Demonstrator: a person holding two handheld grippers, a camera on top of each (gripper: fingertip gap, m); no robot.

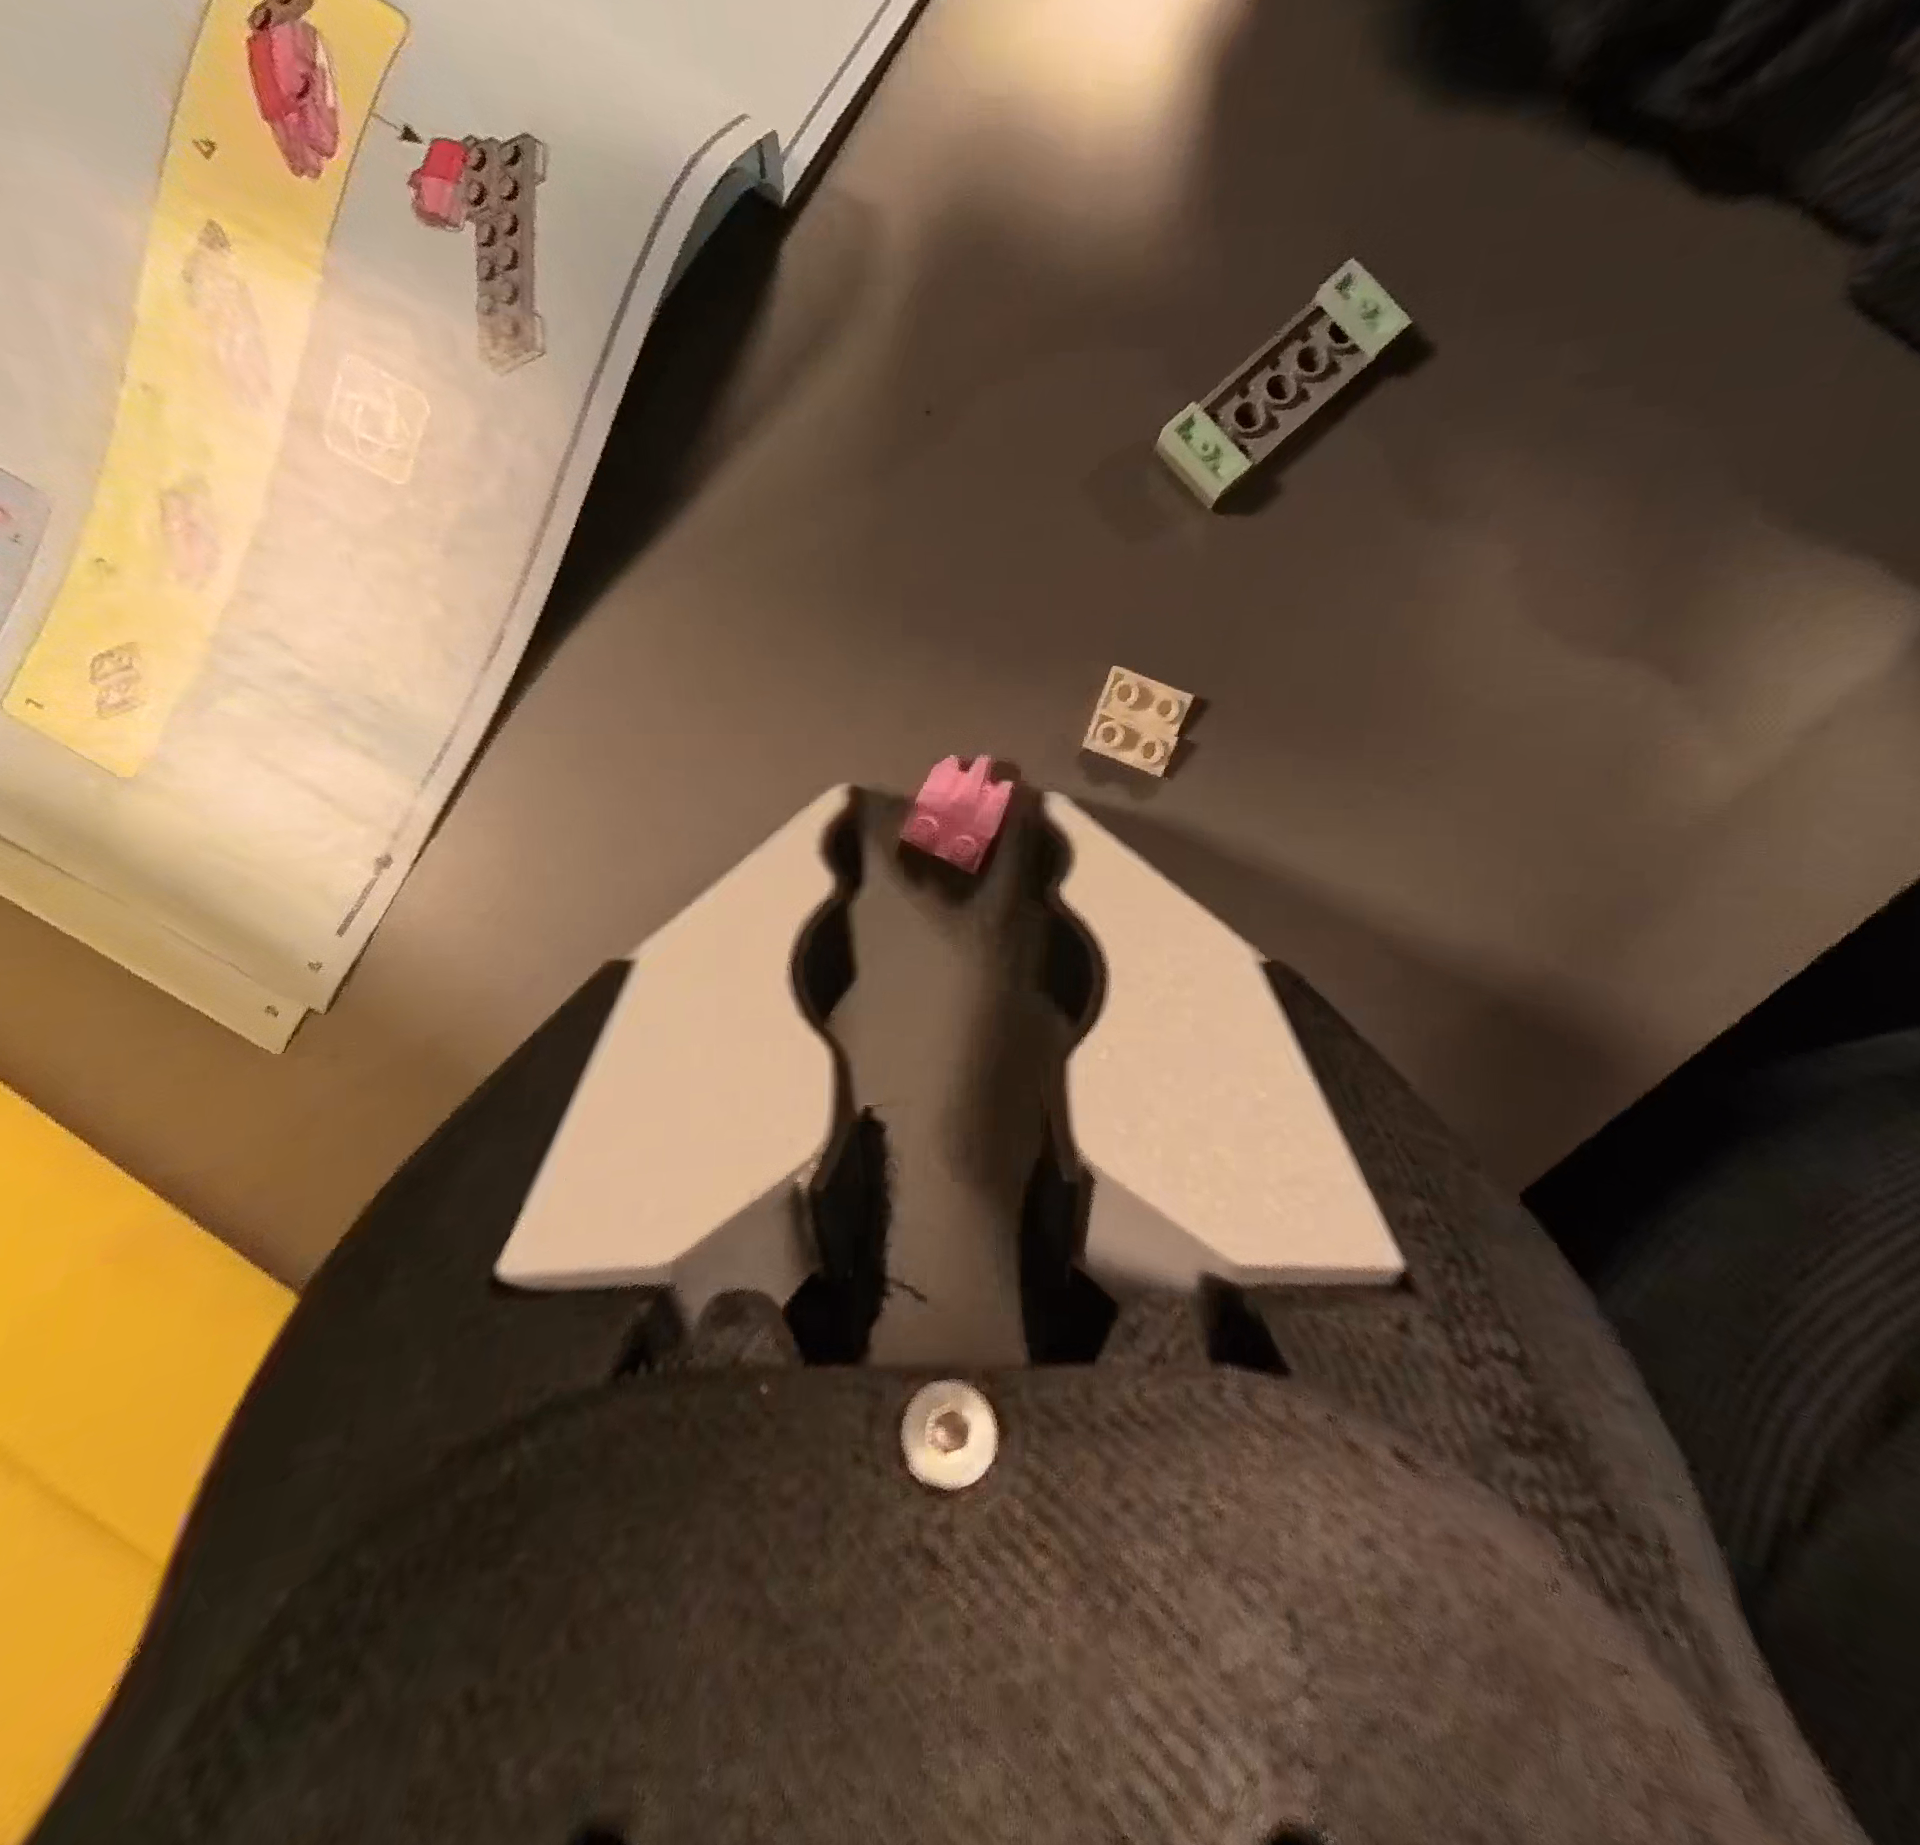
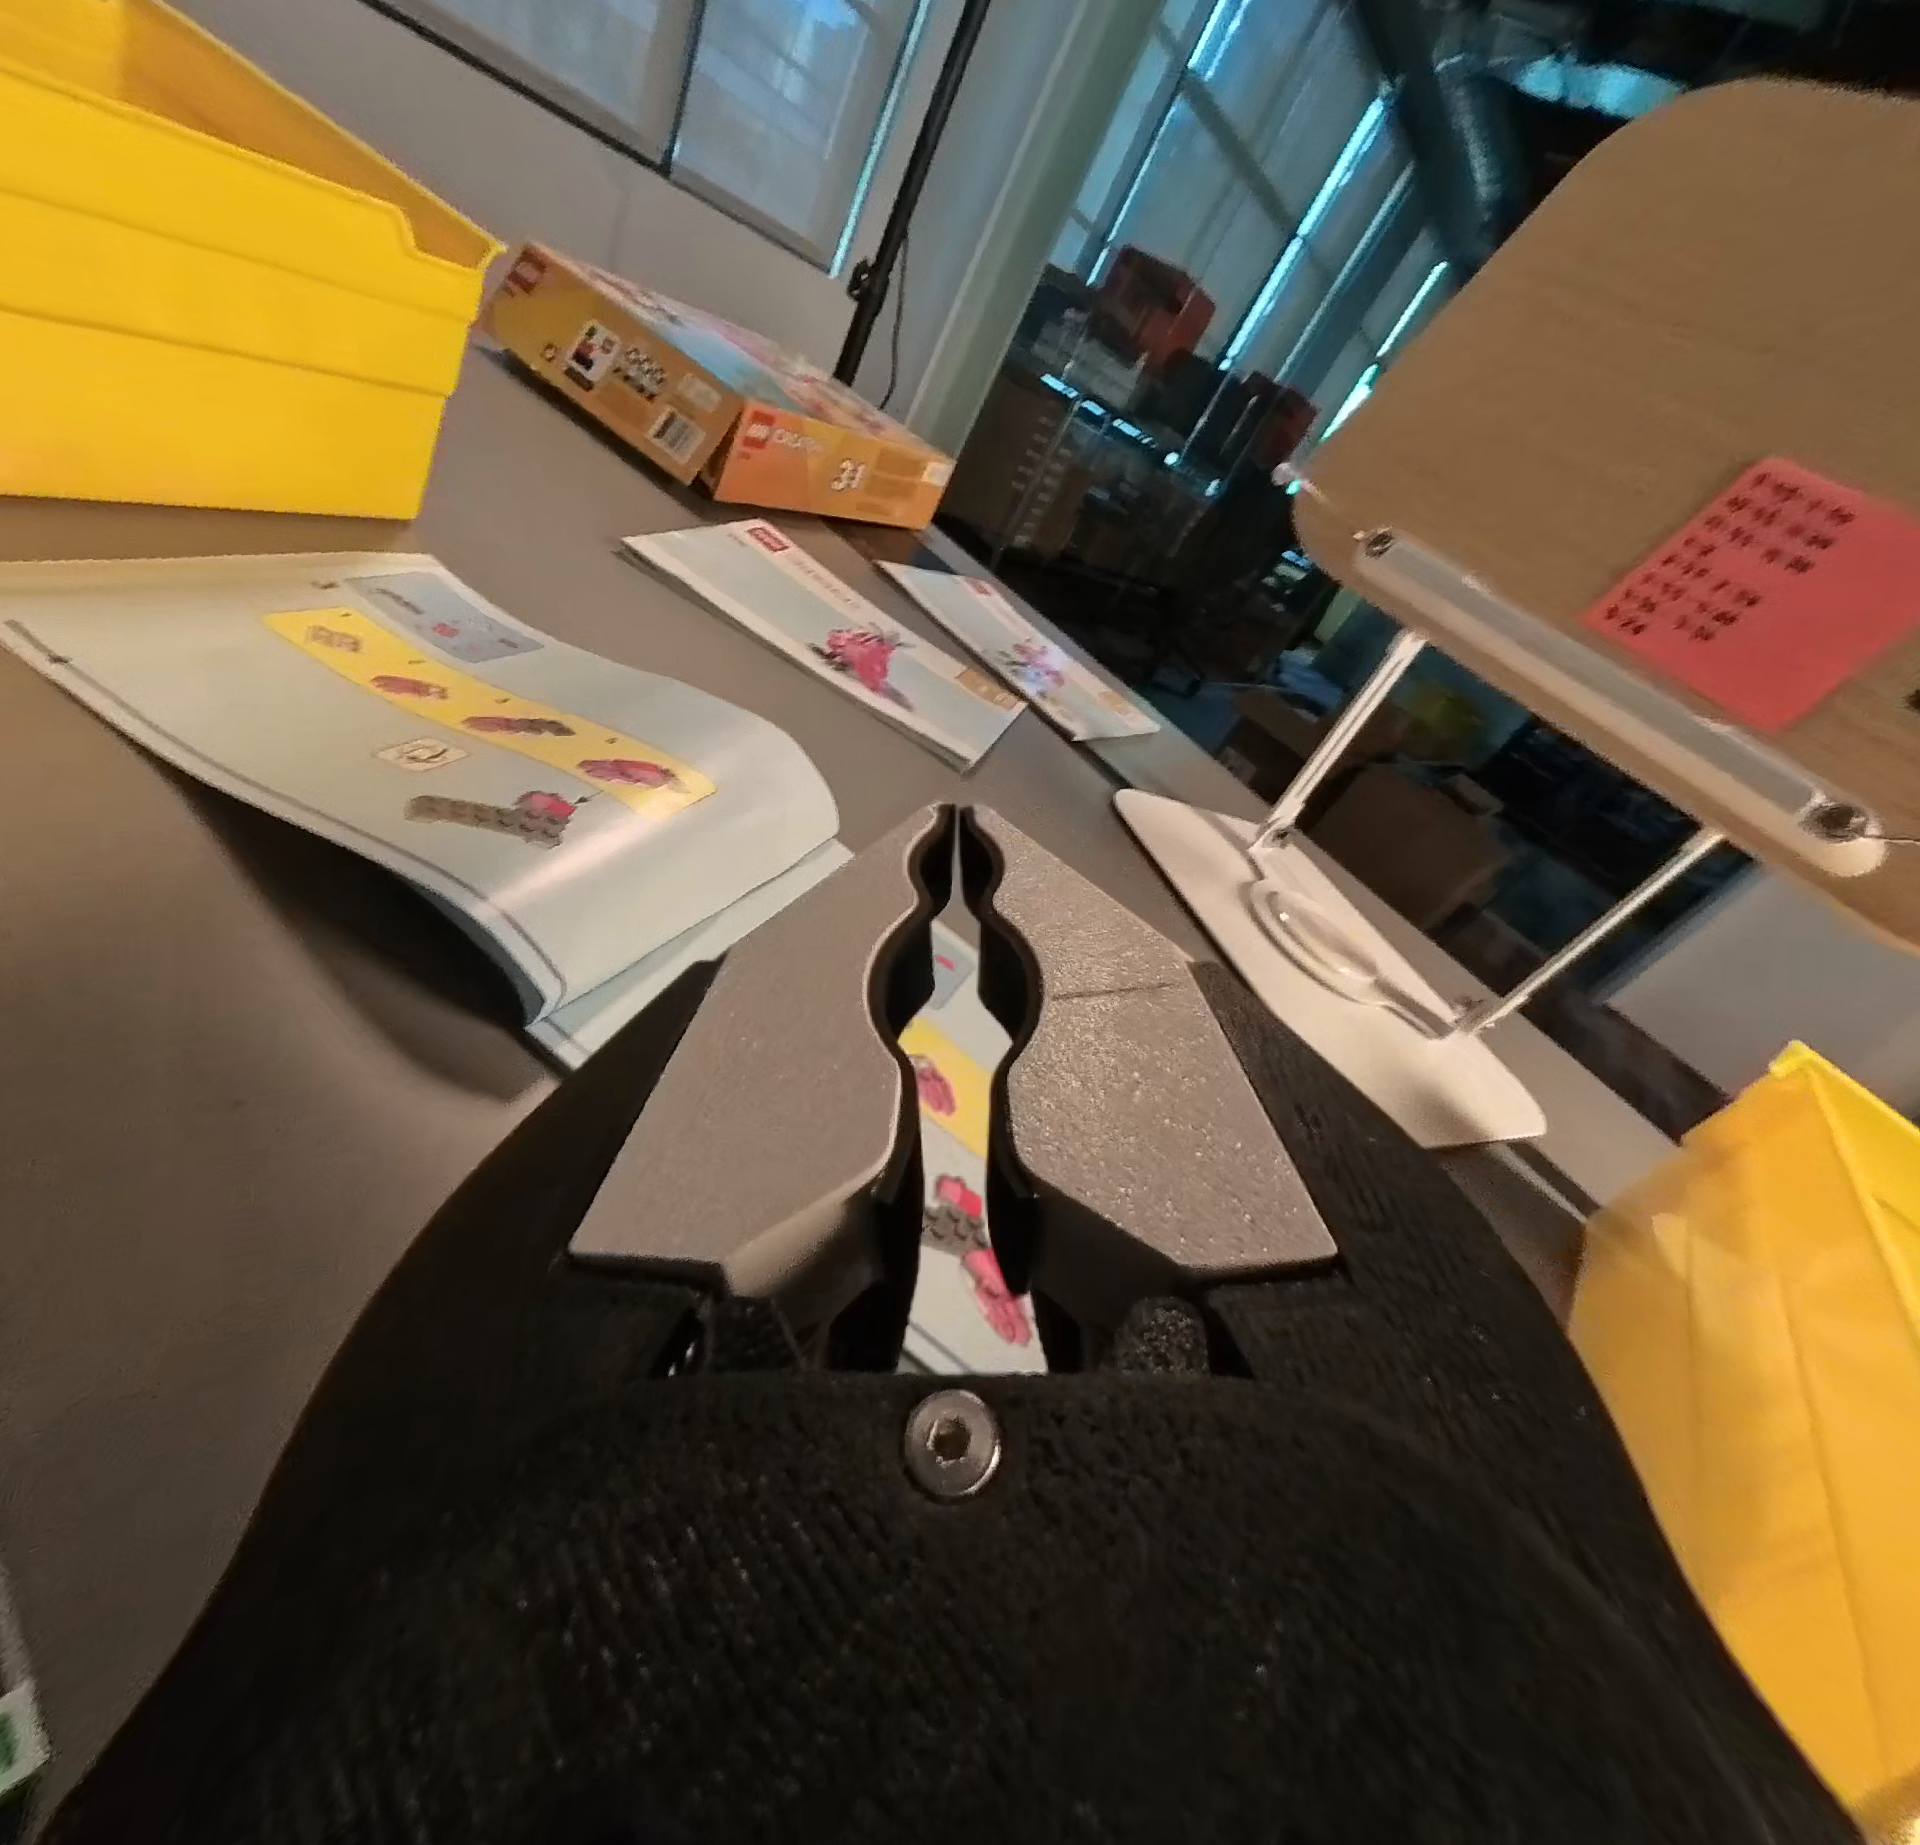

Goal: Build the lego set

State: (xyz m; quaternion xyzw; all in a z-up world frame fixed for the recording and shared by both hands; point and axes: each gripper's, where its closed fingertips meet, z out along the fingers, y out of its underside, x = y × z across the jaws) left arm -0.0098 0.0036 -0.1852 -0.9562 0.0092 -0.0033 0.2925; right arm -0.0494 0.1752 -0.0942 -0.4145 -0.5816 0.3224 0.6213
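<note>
Beside pink brick (image 1: 956,815): tan plate (image 1: 1138,721)

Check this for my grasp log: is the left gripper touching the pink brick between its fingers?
Apart. The left wrist view shows the pink brick lying on the table between the open left gripper fingers, dark gaps on both sides.

Left wrist view is dim and warm; a soft glare patch lies on the worktop (image 1: 1174,133); small bricks cast short shadows; right wrist view is brighter, daylit by windows (image 2: 790,60); edges bend and blur.
</note>
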